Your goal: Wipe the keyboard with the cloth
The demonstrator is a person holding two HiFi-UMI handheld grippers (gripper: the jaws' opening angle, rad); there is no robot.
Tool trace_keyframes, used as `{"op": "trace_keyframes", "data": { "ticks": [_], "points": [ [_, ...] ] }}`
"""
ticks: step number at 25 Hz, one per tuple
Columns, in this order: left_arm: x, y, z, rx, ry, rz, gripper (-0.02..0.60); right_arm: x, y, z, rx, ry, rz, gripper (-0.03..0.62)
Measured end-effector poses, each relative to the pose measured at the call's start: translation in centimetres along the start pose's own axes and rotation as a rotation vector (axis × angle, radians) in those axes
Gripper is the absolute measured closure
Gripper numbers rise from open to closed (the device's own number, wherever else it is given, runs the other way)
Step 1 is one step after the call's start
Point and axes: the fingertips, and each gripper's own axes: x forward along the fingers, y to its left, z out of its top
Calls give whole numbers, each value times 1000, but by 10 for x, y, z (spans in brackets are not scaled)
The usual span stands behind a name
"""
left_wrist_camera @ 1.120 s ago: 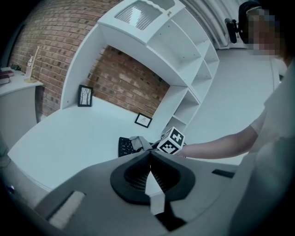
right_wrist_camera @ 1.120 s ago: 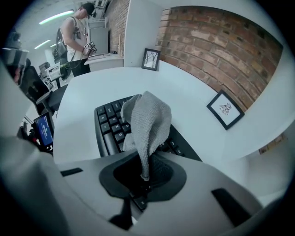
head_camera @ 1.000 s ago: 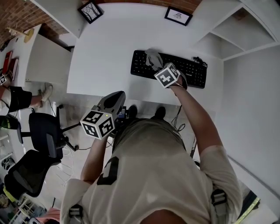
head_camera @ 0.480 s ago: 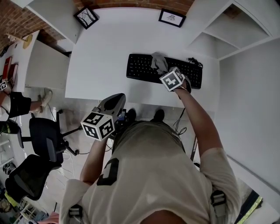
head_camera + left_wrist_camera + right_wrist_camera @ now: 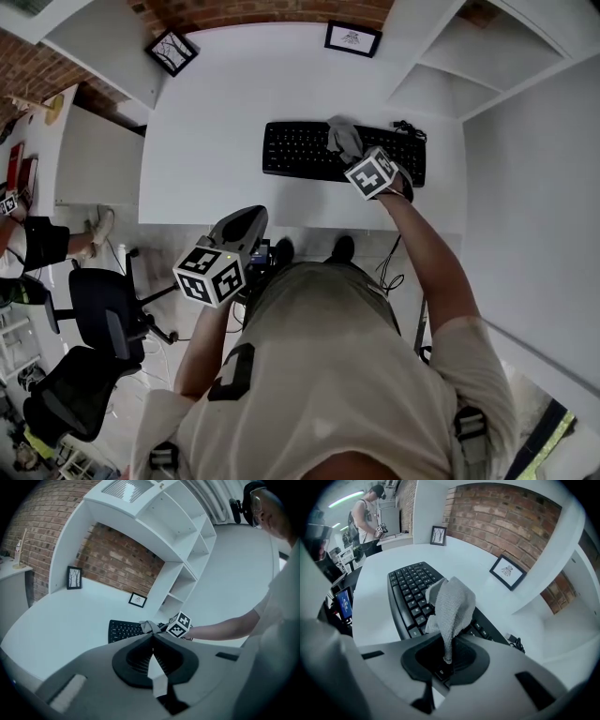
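Cloth (image 5: 452,604) over keyboard (image 5: 410,590), pinched in right gripper (image 5: 446,663), plainest in its own view; left gripper (image 5: 152,639) closed, empty.

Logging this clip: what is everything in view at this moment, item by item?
desk: one, white, against the brick wall
keyboard: one, black, on the desk
cloth: one, grey, over the keyboard's middle
framed pictures: two, black frames, along the desk's back
shelves: one unit, white, right of the desk
office chairs: two, black, floor at left
another person: one, far left
left gripper: one, grey, shut, empty, short of the desk
right gripper: one, grey, shut on the cloth, above the keyboard
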Motion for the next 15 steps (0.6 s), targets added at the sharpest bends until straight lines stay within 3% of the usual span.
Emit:
{"op": "trace_keyframes", "data": {
  "ticks": [15],
  "points": [
    [22, -18, 6, 42, 31, -67, 577, -22, -47, -75, 146, 78, -62, 579]
  ]
}}
